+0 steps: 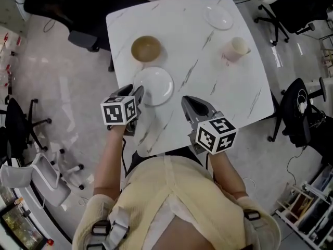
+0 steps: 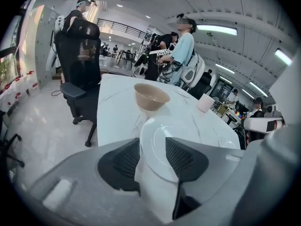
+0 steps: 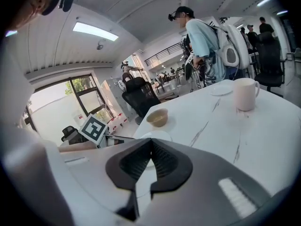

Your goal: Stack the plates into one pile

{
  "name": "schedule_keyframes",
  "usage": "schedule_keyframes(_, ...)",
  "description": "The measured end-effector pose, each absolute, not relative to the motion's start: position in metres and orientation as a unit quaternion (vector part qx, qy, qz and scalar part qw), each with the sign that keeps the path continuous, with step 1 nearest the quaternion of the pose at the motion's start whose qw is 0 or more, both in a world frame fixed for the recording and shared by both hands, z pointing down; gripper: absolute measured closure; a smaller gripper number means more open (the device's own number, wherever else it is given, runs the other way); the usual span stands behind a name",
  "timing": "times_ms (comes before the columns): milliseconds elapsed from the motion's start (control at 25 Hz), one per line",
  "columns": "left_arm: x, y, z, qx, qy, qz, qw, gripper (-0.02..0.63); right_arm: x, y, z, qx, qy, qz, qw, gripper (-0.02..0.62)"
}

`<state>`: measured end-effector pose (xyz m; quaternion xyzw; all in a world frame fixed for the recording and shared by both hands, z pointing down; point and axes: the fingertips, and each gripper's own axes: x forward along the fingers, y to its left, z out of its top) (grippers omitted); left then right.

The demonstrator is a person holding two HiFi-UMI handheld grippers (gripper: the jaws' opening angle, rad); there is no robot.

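A large white plate (image 1: 153, 85) lies near the front of the white marble table (image 1: 208, 87), and a smaller white plate (image 1: 218, 17) sits at the far right corner. My left gripper (image 1: 137, 94) hovers at the large plate's left near rim, its jaws open. In the left gripper view the plate (image 2: 157, 128) shows through the gap of the left gripper (image 2: 153, 149), and neither pad presses on it. My right gripper (image 1: 188, 103) is shut and empty, to the right of the plate. In the right gripper view its closed tips (image 3: 151, 142) point toward the plate (image 3: 157, 135).
A tan bowl (image 1: 145, 48) stands just behind the large plate. A pale mug (image 1: 237, 48) stands at the right side. Black office chairs (image 1: 78, 14) ring the table's far side. A person with a backpack (image 3: 207, 46) stands beyond the far edge.
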<state>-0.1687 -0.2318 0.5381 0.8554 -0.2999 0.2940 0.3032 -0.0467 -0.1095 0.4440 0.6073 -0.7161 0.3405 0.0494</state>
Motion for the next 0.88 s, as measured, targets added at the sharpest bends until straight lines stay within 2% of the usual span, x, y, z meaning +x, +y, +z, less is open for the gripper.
schedule_keyframes(520,-0.161,-0.243,0.552,0.837,-0.339,0.312,0.295,0.428,-0.047,-0.141,0.464,0.551,-0.750,0.359,0.066,0.592)
schedule_keyframes(680,-0.162,-0.244,0.555,0.829,-0.357,0.331,0.274,0.475,-0.044,-0.144,0.466,0.543,-0.754,0.362,0.068,0.592)
schedule_keyframes(880,-0.164,-0.245,0.555,0.829,-0.355,0.336,0.273,0.477,-0.044,-0.149,0.468,0.536,-0.758,0.364,0.070,0.592)
